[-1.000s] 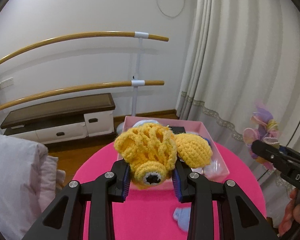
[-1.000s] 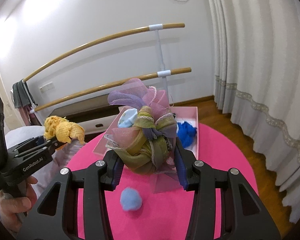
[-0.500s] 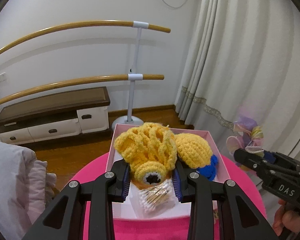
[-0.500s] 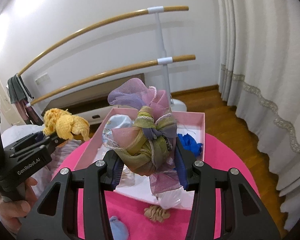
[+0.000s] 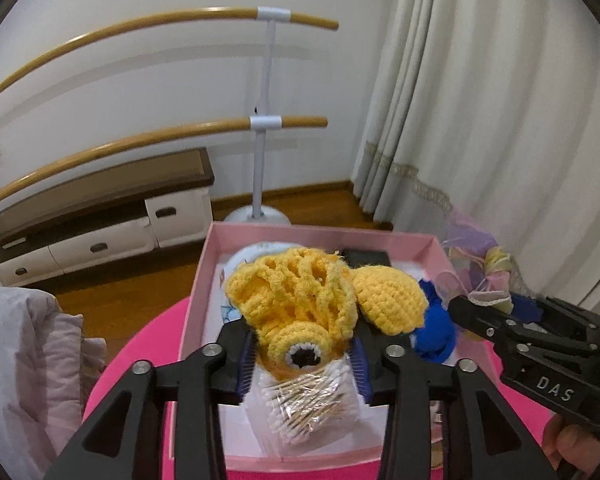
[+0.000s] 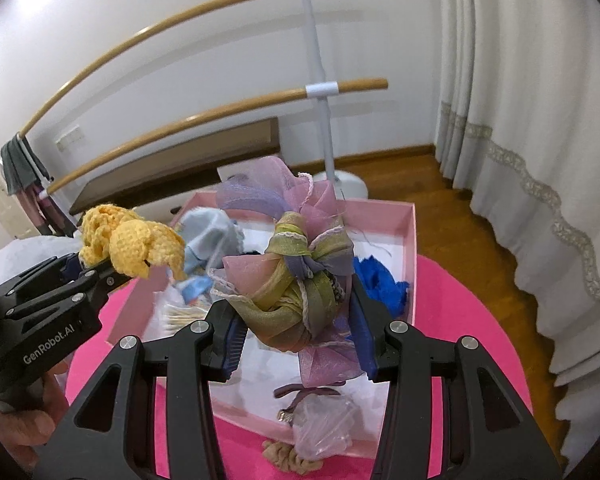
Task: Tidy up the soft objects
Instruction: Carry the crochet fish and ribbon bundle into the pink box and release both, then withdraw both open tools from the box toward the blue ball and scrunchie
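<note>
My left gripper (image 5: 302, 356) is shut on a yellow crochet toy (image 5: 300, 304) with one eye, held above the pink box (image 5: 196, 300); it also shows in the right wrist view (image 6: 132, 242). My right gripper (image 6: 298, 334) is shut on a pink, purple and green ribbon bow (image 6: 296, 272), held above the same box (image 6: 410, 256). The bow also shows at the right of the left wrist view (image 5: 484, 264). The box holds a blue cloth (image 6: 380, 284), a pale blue item (image 6: 208, 236) and a bag of cotton swabs (image 5: 312, 408).
The box stands on a round pink table (image 6: 468, 320). A clear plastic bag (image 6: 324, 428) and a tan scrunchie (image 6: 288, 458) lie at the box's near edge. Ballet barres (image 5: 140, 140), a low cabinet (image 5: 100, 216) and curtains (image 5: 480, 120) stand behind. Pale bedding (image 5: 24, 360) lies left.
Both grippers have moved forward over the pink box, each still holding its object. The box now fills the lower middle of both views.
</note>
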Demonstrator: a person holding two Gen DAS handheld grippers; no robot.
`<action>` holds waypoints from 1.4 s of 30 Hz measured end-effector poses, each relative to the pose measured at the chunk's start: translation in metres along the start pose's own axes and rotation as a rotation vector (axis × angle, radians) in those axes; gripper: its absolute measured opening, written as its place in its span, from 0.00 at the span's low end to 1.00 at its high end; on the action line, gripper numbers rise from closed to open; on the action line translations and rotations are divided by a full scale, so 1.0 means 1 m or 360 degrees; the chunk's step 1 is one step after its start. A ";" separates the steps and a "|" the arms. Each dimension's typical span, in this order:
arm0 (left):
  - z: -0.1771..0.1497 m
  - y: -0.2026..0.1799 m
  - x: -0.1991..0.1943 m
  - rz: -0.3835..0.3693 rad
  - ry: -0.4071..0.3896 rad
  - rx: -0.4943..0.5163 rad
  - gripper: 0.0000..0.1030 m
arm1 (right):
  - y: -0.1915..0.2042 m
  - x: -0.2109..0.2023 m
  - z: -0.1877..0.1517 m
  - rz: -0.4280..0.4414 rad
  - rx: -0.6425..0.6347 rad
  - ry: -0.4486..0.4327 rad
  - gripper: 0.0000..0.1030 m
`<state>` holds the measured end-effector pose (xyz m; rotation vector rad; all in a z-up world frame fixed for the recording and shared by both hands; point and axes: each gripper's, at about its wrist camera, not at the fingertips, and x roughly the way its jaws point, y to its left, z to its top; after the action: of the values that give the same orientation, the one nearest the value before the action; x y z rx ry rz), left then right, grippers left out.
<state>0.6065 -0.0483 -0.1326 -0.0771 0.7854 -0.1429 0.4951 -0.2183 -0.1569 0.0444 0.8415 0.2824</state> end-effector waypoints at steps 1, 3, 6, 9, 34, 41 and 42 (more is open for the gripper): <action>0.005 -0.002 0.010 0.0014 0.0014 0.0001 0.48 | -0.002 0.004 -0.001 -0.0001 0.0006 0.0014 0.43; 0.010 -0.002 0.020 0.0040 0.0015 -0.0016 0.70 | -0.004 0.009 -0.002 -0.0003 0.0010 0.0031 0.49; 0.014 -0.002 0.024 0.0060 -0.0027 -0.0034 0.89 | -0.008 0.009 -0.004 -0.0015 0.0025 0.0024 0.63; 0.013 0.000 0.021 0.0069 -0.0065 -0.0052 0.96 | -0.009 0.005 -0.005 -0.0032 0.0025 0.0008 0.92; -0.099 -0.025 -0.139 0.0116 -0.0389 0.0054 1.00 | 0.021 -0.147 -0.054 -0.0101 0.0092 -0.0379 1.00; -0.127 -0.036 -0.179 0.0098 -0.0427 0.0063 1.00 | 0.024 -0.191 -0.076 -0.0118 0.0128 -0.0482 1.00; -0.130 -0.036 -0.185 0.0099 -0.0429 0.0062 1.00 | 0.025 -0.195 -0.078 -0.0118 0.0129 -0.0491 1.00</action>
<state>0.3817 -0.0567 -0.0902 -0.0340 0.5151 -0.0866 0.3084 -0.2513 -0.0630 0.1287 0.5462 0.1658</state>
